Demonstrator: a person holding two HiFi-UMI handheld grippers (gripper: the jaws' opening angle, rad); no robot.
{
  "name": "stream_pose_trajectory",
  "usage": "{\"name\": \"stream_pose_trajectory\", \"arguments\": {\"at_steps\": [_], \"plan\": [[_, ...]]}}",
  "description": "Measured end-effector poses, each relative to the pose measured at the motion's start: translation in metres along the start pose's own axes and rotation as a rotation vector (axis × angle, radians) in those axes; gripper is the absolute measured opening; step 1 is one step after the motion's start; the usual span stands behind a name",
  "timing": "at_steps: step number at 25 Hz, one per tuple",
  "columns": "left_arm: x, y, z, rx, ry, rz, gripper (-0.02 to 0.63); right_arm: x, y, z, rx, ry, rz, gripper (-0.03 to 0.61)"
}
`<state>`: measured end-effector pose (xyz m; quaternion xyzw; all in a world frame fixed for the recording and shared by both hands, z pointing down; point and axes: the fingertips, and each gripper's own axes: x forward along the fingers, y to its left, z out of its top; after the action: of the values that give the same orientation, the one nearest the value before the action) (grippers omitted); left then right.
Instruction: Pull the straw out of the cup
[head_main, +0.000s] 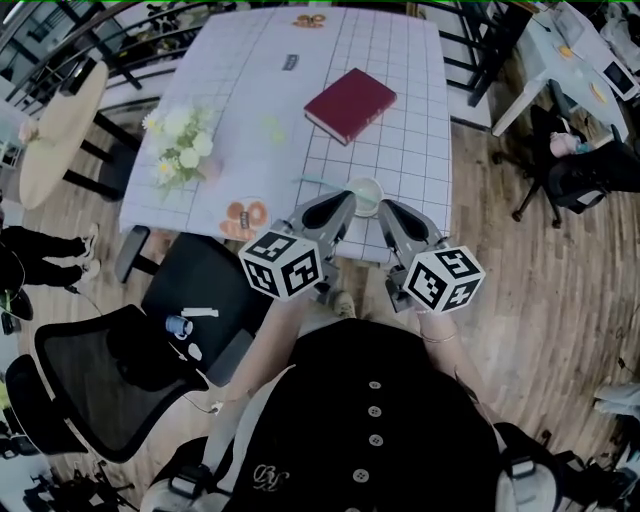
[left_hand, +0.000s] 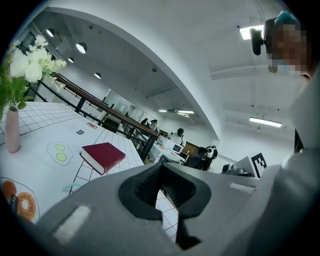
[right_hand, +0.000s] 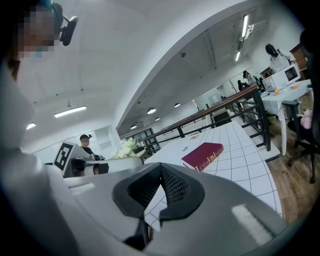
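Note:
A white cup (head_main: 367, 196) stands near the front edge of the grid-patterned table (head_main: 400, 100). A pale green straw (head_main: 322, 183) leans out of it toward the left. In the left gripper view a pale green tip (left_hand: 69, 187), seemingly the straw, shows above the left jaw. My left gripper (head_main: 343, 203) (left_hand: 161, 167) sits just left of the cup, jaws together and empty. My right gripper (head_main: 386, 208) (right_hand: 160, 167) sits just right of the cup, jaws together, nothing between them. The cup is hidden in both gripper views.
A dark red book (head_main: 350, 104) (left_hand: 102, 156) (right_hand: 204, 155) lies mid-table. A vase of white flowers (head_main: 183, 148) (left_hand: 12, 131) stands at the table's left. Black chairs (head_main: 95, 385) sit at lower left, a round beige table (head_main: 58, 130) farther left, and a white desk (head_main: 580, 55) at upper right.

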<state>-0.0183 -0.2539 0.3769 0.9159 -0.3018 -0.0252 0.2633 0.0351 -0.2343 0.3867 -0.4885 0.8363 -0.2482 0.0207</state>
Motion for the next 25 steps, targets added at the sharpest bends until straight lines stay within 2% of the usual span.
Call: {"name": "stream_pose_trajectory", "arguments": {"at_steps": [5, 10, 25], "plan": [[0.001, 0.011, 0.0, -0.01, 0.011, -0.006, -0.008, 0.01, -0.003, 0.0, 0.003, 0.001, -0.015, 0.0], [-0.001, 0.013, -0.006, -0.053, 0.015, -0.018, -0.008, 0.012, -0.001, -0.007, 0.007, 0.022, -0.02, 0.0], [-0.006, 0.024, -0.026, -0.148, 0.011, 0.04, -0.008, 0.02, -0.003, -0.029, 0.033, 0.108, 0.022, 0.0]]}}
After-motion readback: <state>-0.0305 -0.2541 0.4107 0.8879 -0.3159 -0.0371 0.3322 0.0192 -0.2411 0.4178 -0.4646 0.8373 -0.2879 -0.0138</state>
